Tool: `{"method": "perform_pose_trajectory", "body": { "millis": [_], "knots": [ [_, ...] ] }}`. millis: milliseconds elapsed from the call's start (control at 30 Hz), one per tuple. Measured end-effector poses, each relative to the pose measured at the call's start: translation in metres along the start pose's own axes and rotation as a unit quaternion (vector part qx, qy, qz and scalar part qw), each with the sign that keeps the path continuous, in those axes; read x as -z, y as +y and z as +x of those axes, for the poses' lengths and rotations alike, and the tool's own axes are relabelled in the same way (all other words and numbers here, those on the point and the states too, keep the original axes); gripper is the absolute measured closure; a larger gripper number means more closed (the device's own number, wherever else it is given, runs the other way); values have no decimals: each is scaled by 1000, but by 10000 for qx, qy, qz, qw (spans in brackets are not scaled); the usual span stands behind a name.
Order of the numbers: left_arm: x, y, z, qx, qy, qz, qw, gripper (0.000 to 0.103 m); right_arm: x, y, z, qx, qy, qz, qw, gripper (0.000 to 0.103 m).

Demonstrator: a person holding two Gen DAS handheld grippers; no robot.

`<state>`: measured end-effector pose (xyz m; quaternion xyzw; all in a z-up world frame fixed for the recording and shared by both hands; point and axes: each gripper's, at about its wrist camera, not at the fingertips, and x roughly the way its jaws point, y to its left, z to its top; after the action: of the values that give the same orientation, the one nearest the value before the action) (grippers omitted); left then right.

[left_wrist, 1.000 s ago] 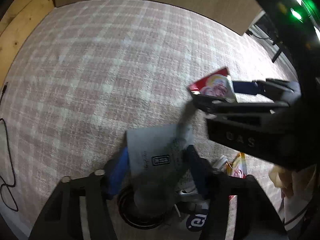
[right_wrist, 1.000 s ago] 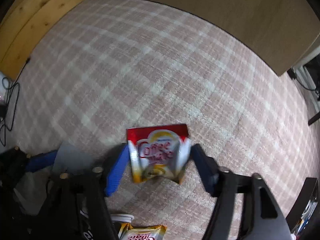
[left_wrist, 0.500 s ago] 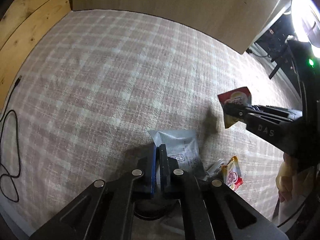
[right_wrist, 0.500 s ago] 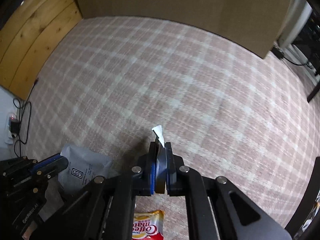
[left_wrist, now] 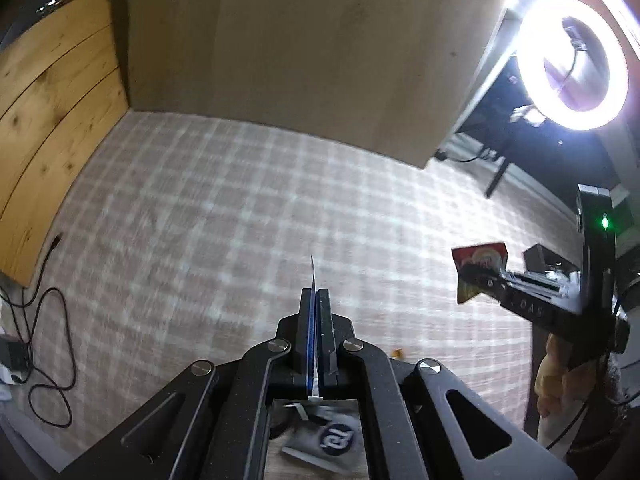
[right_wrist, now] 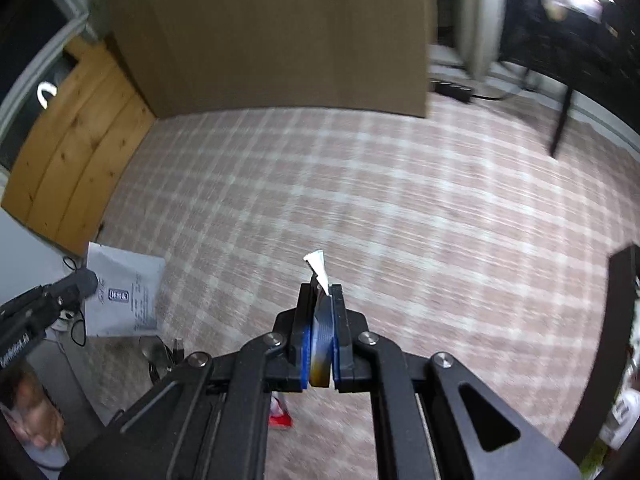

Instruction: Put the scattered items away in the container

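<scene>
**Two packets lifted, no container in sight**

Nearest the left wrist camera, the left gripper (left_wrist: 316, 304) has its fingers pressed together on the grey packet (right_wrist: 122, 292), which shows here only as a thin edge rising above the tips. The right gripper (right_wrist: 322, 300) likewise has its fingers clamped on the red creamer packet (left_wrist: 478, 272), pinched flat with one white corner poking out. Taking the plaid carpet (left_wrist: 240, 220) as landmark, both packets hang above it. Directly below the left gripper, more packets (left_wrist: 328, 436) lie loose on the carpet, and a red one (right_wrist: 280, 416) lies below the right gripper. Further off, a tangle of black cable (left_wrist: 48, 336) rests at the carpet's left edge, and past its far edge stand a wooden panel (left_wrist: 280, 48) and a ring light (left_wrist: 572, 60).

The risks, as I judge them: each packet is held by a thin margin only, so a fast swing could let the foil slide out and drop back onto the carpet. The container is in neither view, so the carry is aimed blind for now. The two grippers travel close together, and a clash could knock a packet free.

A second ago both sets of fingers stood apart around their packets, near the carpet; half a second ago they had closed. Both grippers are higher now, and the views have tilted up to take in the panel and light.
</scene>
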<state>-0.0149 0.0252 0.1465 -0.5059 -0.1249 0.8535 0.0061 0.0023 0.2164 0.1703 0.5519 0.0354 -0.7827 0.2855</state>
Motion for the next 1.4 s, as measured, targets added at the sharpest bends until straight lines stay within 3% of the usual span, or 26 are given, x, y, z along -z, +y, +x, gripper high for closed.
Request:
{"method": "perform_pose_trajectory", "body": {
  "millis": [133, 233, 267, 367, 567, 833, 1000, 1233, 1267, 1300, 1333, 1367, 1400],
  "knots": [
    [7, -32, -11, 233, -4, 287, 9993, 103, 22, -12, -20, 20, -278, 314, 9991, 96],
    [11, -76, -11, 472, 27, 585, 9972, 103, 44, -53, -46, 38, -434, 594, 9973, 96],
    [15, -93, -10, 562, 45, 689, 9960, 103, 28, -73, -41, 89, -488, 672, 9965, 96],
    [25, -148, -9, 837, 111, 976, 9916, 103, 60, -122, -76, 182, -611, 943, 9935, 96],
    [56, -263, -1, 1445, 258, 1530, 9773, 103, 116, -216, -143, 591, -838, 1430, 9844, 96],
    [101, -374, -13, 2046, 611, 2213, 9516, 103, 157, -289, -202, 1060, -937, 1779, 9738, 96],
    [106, -427, -12, 2189, 641, 2540, 9399, 103, 169, -330, -220, 1036, -1124, 2128, 9651, 96],
    [72, -489, -9, 2131, 282, 2689, 9389, 103, 161, -345, -229, 943, -1132, 2078, 9670, 95],
    [67, -497, -7, 2099, 229, 2706, 9392, 100, 158, -345, -226, 899, -1084, 1999, 9696, 95],
    [60, -504, -2, 1998, 189, 2659, 9429, 86, 154, -345, -224, 865, -1031, 1892, 9727, 94],
    [54, -508, 2, 1911, 155, 2583, 9468, 75, 152, -345, -222, 915, -994, 1850, 9734, 83],
    [49, -509, 4, 1878, 88, 2508, 9496, 62, 150, -348, -221, 1073, -929, 1883, 9718, 60],
    [45, -510, 5, 1846, 26, 2465, 9514, 63, 150, -349, -223, 1124, -954, 1928, 9701, 51]
  ]
}}
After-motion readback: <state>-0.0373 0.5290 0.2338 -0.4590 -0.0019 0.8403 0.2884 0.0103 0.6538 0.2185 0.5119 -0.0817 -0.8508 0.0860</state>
